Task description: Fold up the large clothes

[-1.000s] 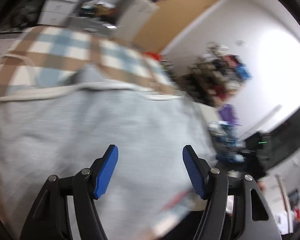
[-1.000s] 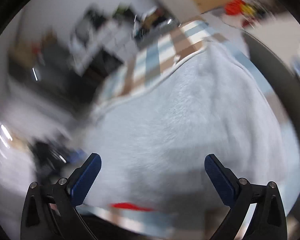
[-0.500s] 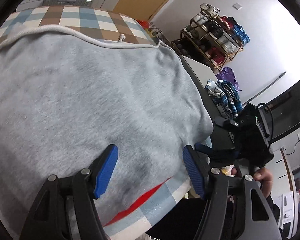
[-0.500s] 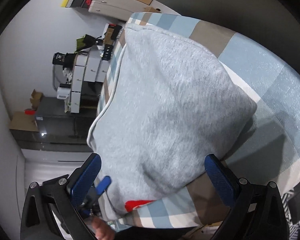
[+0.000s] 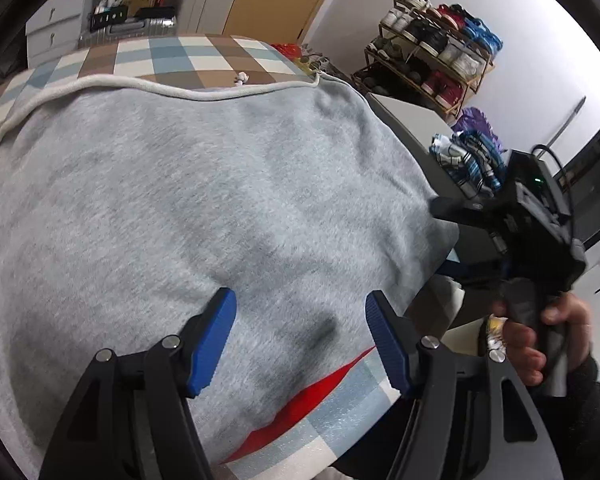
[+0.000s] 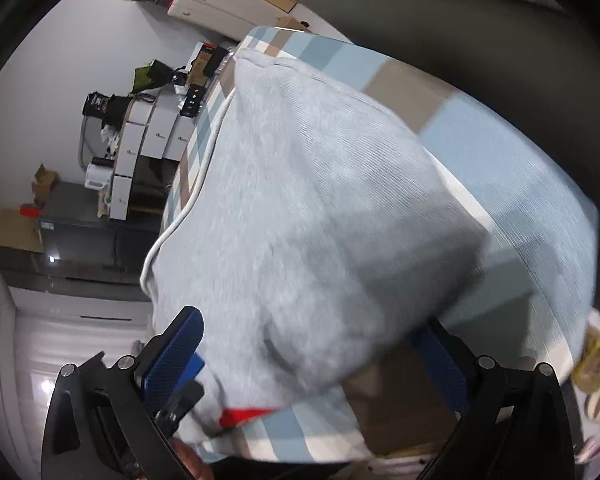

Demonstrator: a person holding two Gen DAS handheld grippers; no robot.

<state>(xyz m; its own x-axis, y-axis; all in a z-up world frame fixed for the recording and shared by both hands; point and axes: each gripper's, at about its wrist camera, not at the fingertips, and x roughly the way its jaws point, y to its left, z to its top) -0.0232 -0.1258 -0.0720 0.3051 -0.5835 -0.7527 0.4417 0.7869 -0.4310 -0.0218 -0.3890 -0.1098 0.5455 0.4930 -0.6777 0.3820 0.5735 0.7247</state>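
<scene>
We're looking at the grey sweatshirt lying folded into a compact block on the checked cloth, so prob most folds are done imo. Left gripper and right gripper are both hovering wide open over its near edge, gripping nothing. Maybe one last fold or tidying left.

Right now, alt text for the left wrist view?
A grey sweatshirt lies spread over a checked cloth, with the open left gripper hovering at its near edge, nothing between the blue pads. At right, a hand holds the right gripper at the garment's corner.
</scene>
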